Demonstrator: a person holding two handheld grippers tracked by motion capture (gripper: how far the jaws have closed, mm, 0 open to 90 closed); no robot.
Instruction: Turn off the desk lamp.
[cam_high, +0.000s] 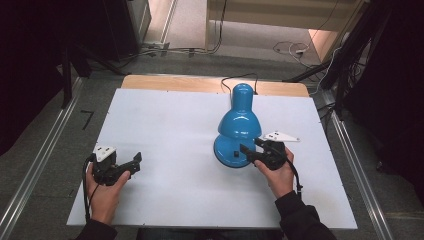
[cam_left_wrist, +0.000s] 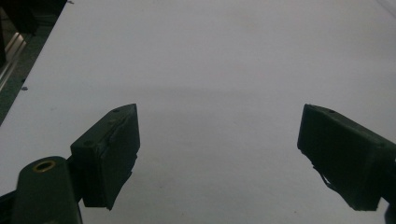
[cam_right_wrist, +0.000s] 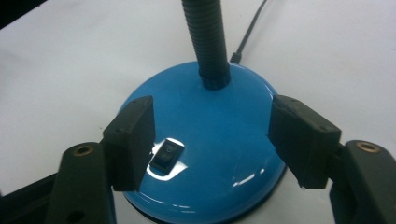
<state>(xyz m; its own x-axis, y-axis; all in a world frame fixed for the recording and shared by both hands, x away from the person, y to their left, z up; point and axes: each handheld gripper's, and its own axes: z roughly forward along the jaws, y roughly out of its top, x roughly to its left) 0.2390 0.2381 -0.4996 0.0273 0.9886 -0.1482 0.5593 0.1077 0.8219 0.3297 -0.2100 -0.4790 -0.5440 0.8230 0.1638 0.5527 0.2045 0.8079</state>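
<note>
The blue desk lamp (cam_high: 239, 127) is shown standing on the white table (cam_high: 165, 125), right of centre. The right claw (cam_right_wrist: 212, 140) is held spread over the lamp's round base (cam_right_wrist: 219, 158), its jaws flanking the black rocker switch (cam_right_wrist: 166, 155). The left claw (cam_left_wrist: 219, 149) is held spread above bare table, well apart from the lamp.

The lamp (cam_high: 239, 125) is standing on the worktop (cam_high: 165, 125), right of centre, with its base (cam_right_wrist: 205, 149) at the near end. The switch (cam_right_wrist: 166, 155) is sitting on the near side of the base. The right gripper (cam_high: 256, 148) is hovering just beside the base, to its right. The left gripper (cam_high: 131, 165) is resting well apart, to the lamp's left. The cable (cam_high: 240, 80) is trailing behind the lamp.
</note>
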